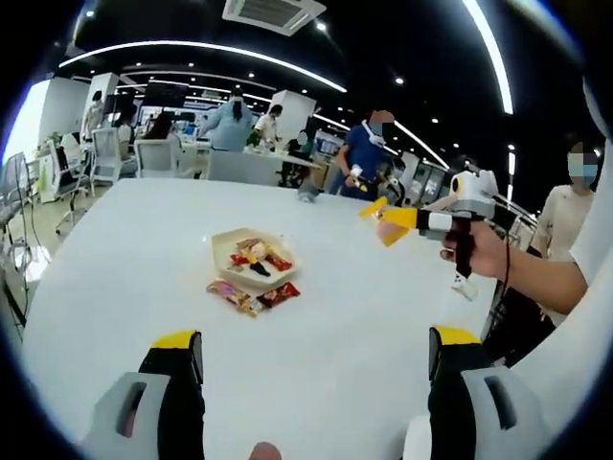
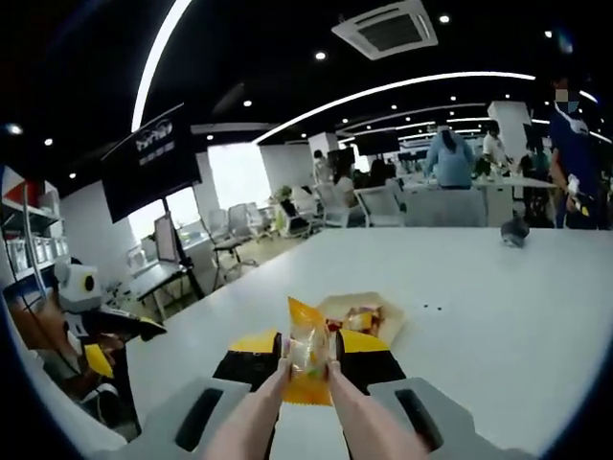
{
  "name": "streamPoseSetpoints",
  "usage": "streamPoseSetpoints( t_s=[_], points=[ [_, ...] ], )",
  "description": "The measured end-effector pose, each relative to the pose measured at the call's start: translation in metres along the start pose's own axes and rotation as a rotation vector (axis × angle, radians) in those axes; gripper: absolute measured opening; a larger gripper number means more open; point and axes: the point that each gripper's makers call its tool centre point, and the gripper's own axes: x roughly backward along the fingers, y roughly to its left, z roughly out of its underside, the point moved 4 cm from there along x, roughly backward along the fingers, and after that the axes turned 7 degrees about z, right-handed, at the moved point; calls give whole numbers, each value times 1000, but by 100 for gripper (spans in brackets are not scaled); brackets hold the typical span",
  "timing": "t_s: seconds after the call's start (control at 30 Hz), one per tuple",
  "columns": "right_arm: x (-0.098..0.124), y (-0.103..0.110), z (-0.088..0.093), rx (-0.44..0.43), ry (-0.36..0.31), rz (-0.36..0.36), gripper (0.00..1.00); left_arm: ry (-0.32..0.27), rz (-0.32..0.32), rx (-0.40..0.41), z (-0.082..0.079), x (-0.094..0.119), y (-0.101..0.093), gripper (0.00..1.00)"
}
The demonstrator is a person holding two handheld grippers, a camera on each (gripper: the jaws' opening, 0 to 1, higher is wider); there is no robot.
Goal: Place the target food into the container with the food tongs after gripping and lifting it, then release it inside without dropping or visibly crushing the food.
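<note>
Currently, your right gripper view looks along its own jaws at a yellow snack packet [image 2: 308, 356], pinched upright between two tan tong tips [image 2: 279, 376] that run forward from the right gripper [image 2: 306, 369]. The black, yellow-tipped jaws sit drawn in against the tongs, pressed on them. Just beyond the packet lies the tan container [image 2: 386, 321] on the white table [image 2: 479, 307], with wrapped snacks in it. At the left edge of this view the other gripper shows small and low.

Your left gripper view gives the side-on picture. The right gripper [image 1: 402, 218], held in a hand [image 1: 484, 251], hangs above the table [image 1: 144, 249], off to the right of the container [image 1: 222, 251], with the yellow packet [image 1: 391, 233] at its front end, clear of the surface and well apart from the container. Loose wrapped snacks [image 1: 254, 297] lie on the table, touching the container's near side.

Your left gripper [image 1: 311, 350] has its jaws spread wide, nothing between them; container and loose snacks sit ahead, nearer the left jaw.

People stand at desks in the background.
</note>
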Motion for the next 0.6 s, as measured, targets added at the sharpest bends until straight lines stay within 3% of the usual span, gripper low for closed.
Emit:
streamPoseSetpoints(
  t_s=[0.2,0.6],
  points=[
    [-12,-7,-4,37,23,21,21,-12,-3,3,-2,-1,1,98],
    [-41,-5,-6,65,59,-16,21,-18,-36,10,2,5,9,98]
  ],
)
